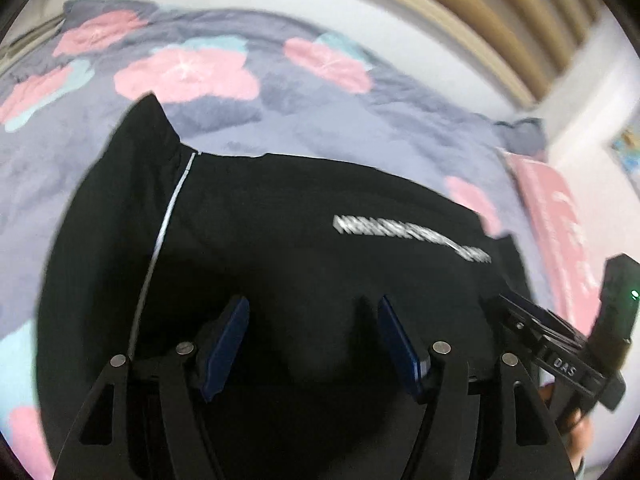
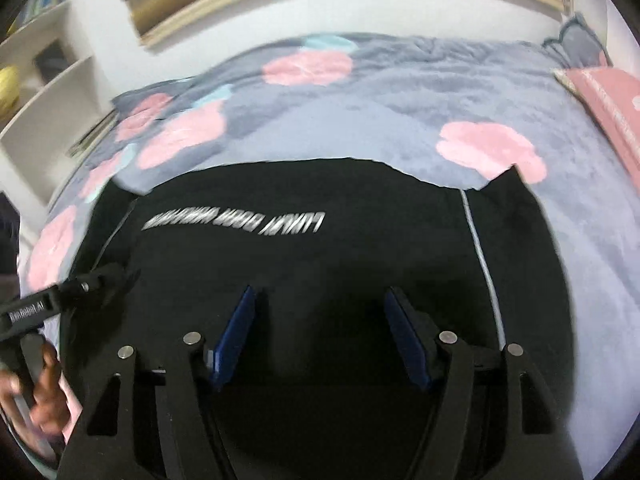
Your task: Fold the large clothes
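A black garment (image 1: 280, 260) lay spread flat on a bed covered by a grey-blue blanket (image 1: 360, 120) with pink flowers. Its far edge ran straight across the blanket, and a pointed corner stuck up at each far end. White lettering (image 1: 408, 238) crossed the cloth near that far edge, and a thin white piping line (image 1: 160, 248) ran down its left side, with another down the right.

The left gripper (image 1: 312, 344) hung over the near part of the garment, its blue pads (image 1: 226, 344) spread apart with only flat cloth showing between them; nothing was gripped. The right gripper (image 2: 324, 340) hung the same way, released, just beside the left.

Bare blanket lay open beyond the far edge and to both sides. A pink pillow (image 2: 612, 108) sat at the far right, and white shelves (image 2: 52, 80) stood off the bed's left.
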### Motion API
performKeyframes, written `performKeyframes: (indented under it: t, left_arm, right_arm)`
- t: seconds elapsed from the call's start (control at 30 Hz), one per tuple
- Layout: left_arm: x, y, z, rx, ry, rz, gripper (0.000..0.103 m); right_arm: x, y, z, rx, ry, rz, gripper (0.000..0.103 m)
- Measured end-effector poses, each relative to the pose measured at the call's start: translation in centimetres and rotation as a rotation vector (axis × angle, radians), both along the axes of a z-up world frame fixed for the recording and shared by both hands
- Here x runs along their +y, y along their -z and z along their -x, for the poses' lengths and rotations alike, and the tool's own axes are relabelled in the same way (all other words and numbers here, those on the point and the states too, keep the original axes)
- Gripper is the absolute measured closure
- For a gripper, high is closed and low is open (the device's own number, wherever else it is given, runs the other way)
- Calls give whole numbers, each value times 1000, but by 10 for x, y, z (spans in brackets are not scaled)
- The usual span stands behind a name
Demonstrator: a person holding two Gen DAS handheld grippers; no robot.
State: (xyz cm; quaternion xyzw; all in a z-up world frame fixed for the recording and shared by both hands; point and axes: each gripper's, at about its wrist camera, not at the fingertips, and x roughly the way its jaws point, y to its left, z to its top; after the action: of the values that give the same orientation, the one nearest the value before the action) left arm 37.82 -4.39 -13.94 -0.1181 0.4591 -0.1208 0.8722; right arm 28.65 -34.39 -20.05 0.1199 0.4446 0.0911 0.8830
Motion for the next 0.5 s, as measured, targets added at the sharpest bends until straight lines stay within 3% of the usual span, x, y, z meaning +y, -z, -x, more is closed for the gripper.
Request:
performKeyframes:
  t: [0.07, 0.17, 0.27, 0.33, 0.4, 0.5]
  left_arm:
    - [2, -13, 28, -35, 37, 7, 34]
    - [2, -14, 62, -15, 76, 21, 34]
    - [7, 8, 75, 48, 94, 154, 34]
    - [13, 32, 72, 84, 46, 218, 34]
    - [8, 44, 67, 69, 47, 187, 34]
    - [-8, 33, 77, 19, 74, 65, 34]
  right_arm:
    - [3, -12, 27, -6, -33, 2, 32]
    - [13, -16, 55, 16, -55, -13, 32]
    - [29, 2, 64, 70, -38, 93, 32]
    - [35, 20, 64, 98, -30, 112, 31]
    - [36, 31, 66, 93, -13, 121, 26]
    - [30, 29, 70, 91, 5, 98, 24]
